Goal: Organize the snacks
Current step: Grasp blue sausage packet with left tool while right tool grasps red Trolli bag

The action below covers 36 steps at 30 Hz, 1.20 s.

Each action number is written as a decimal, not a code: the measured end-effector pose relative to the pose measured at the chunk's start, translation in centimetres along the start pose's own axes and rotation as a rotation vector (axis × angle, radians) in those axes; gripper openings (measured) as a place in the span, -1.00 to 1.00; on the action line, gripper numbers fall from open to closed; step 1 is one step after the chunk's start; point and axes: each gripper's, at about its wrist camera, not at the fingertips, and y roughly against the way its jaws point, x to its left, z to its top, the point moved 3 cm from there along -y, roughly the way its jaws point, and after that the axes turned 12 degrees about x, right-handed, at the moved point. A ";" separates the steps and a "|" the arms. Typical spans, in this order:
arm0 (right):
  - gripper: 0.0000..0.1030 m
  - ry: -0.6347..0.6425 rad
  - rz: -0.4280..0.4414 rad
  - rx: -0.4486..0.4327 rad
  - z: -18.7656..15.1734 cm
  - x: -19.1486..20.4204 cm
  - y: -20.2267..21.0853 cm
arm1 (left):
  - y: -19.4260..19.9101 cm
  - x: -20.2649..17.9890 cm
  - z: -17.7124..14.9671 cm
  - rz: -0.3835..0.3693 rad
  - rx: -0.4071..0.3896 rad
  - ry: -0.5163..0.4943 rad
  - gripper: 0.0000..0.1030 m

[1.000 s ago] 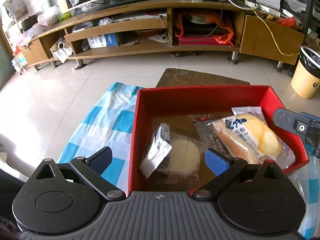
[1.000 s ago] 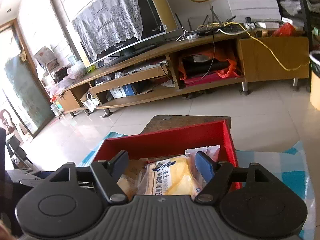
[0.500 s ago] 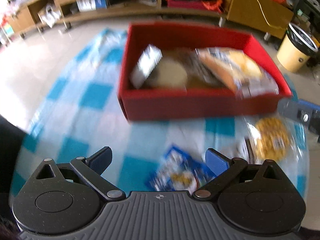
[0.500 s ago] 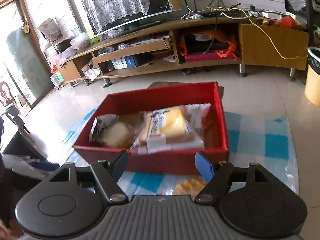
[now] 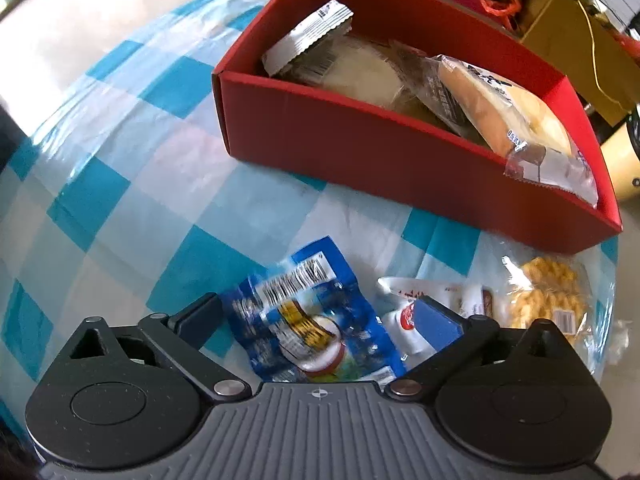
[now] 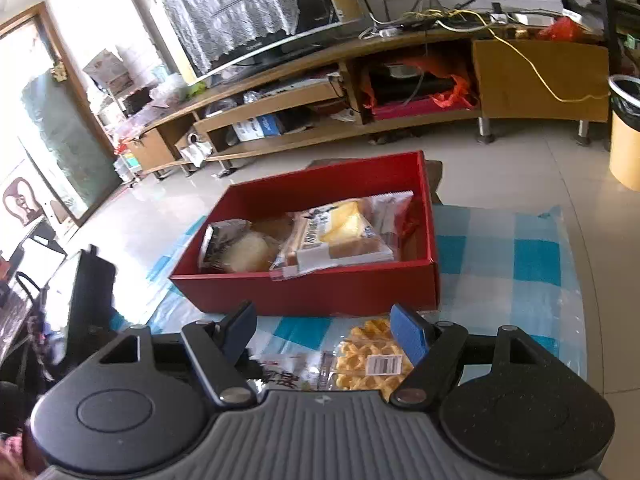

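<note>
Snacks, three packets loose on the tabletop [image 5: 120, 184], two more already in the red box [image 5: 360, 148]. We logged them as follows.

Blue packet [image 5: 312, 320]: lay flat on the checked cloth, directly between the fingers of the left tongs [image 5: 320, 316], which stood spread and touched nothing. We judged it light, crinkly and slick, likely to slide under a glancing pinch; best taken across its narrow middle or by a sealed end.

White-and-red packet [image 5: 424, 300]: just beside the blue one, partly hidden behind a left-tong finger. Soft film, small; contents unreadable.

Waffle packet [image 6: 372, 356]: clear wrapper with a barcode label, near the box's front wall and below the right tongs [image 6: 324, 332], which were likewise spread and held nothing. We judged the waffle brittle, so a gentle squeeze at the wrapper's edge would suit better than pressure on the biscuit.

Boxed items: a bread loaf in printed film [image 6: 340, 236] and a pale round cake [image 6: 248, 252] under a silvery wrapper. Both looked soft and easily crushed.

Remaining work, by our estimate: three packets to lift into the box.
</note>
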 end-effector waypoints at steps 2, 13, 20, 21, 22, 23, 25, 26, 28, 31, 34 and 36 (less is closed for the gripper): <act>0.41 0.003 0.006 0.009 0.0 0.0 0.1 | 0.2 0.4 -0.1 -0.003 0.004 -0.008 0.94; 0.41 0.058 0.004 0.154 -2.3 1.6 -2.2 | 1.2 3.6 -2.1 0.089 0.006 -0.120 0.64; 0.41 0.053 -0.033 0.311 -5.7 1.8 -5.7 | 1.0 1.9 -3.5 0.112 -0.036 -0.209 0.54; 0.41 0.072 -0.039 0.320 -5.9 2.1 -6.1 | 1.1 2.1 -3.6 0.098 -0.029 -0.214 0.53; 0.41 0.092 -0.041 0.330 -6.0 2.3 -6.5 | 1.2 2.3 -3.6 0.089 -0.028 -0.217 0.53; 0.43 0.101 -0.038 0.344 -6.0 2.5 -6.9 | 1.2 2.5 -3.7 0.087 -0.030 -0.221 0.52; 0.46 0.096 -0.039 0.380 -6.2 2.5 -8.0 | 1.4 2.7 -3.8 0.087 -0.030 -0.222 0.52; 0.61 0.106 -0.035 0.387 -6.3 2.7 -8.4 | 1.4 2.9 -3.8 0.079 -0.025 -0.220 0.52; 0.67 0.135 -0.028 0.393 -6.4 3.4 -8.6 | 1.6 3.6 -3.7 0.057 -0.020 -0.215 0.52; 0.67 0.189 -0.016 0.405 -6.8 4.2 -8.5 | 1.7 4.2 -3.5 0.030 -0.006 -0.210 0.52; 0.67 0.221 -0.007 0.445 -8.1 4.7 -8.0 | 1.6 4.4 -3.4 0.019 0.000 -0.213 0.52; 0.68 0.223 0.001 0.478 -9.5 5.4 -7.3 | 1.6 4.4 -3.4 0.014 0.003 -0.218 0.52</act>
